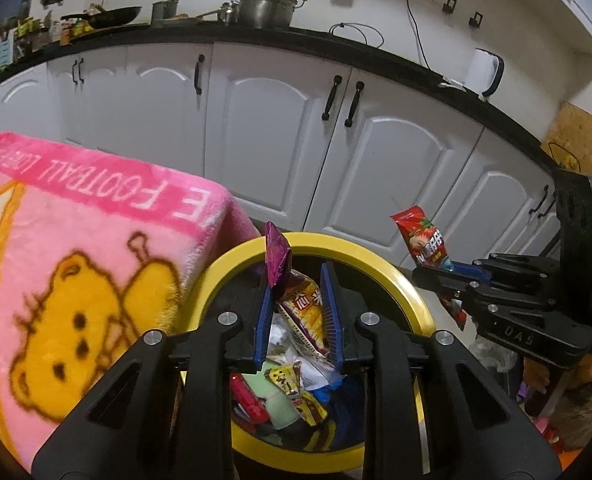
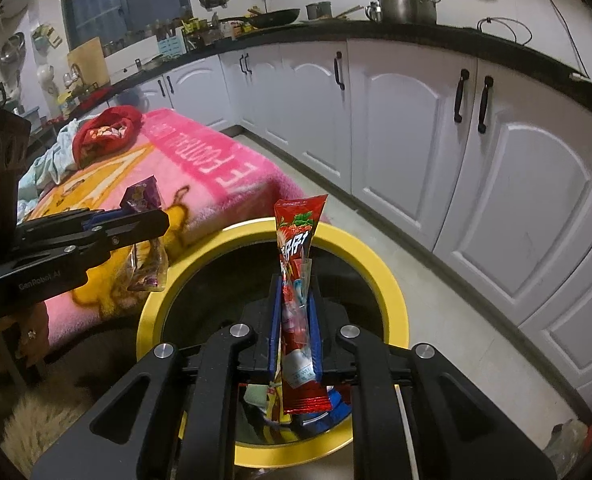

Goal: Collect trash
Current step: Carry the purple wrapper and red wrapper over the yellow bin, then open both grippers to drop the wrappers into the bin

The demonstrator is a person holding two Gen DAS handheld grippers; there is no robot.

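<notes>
A yellow-rimmed bin stands on the floor under both grippers, with several wrappers lying inside. My left gripper is shut on a purple and yellow snack wrapper, which hangs over the bin's mouth. From the right wrist view that gripper comes in at the left with the purple wrapper in it. My right gripper is shut on a long red snack wrapper above the bin. In the left wrist view the right gripper holds this red wrapper upright over the bin's right rim.
A pink blanket with a bear print covers a surface right beside the bin on the left. A red bundle and pale cloth lie at its far end. White kitchen cabinets run behind, with grey floor between.
</notes>
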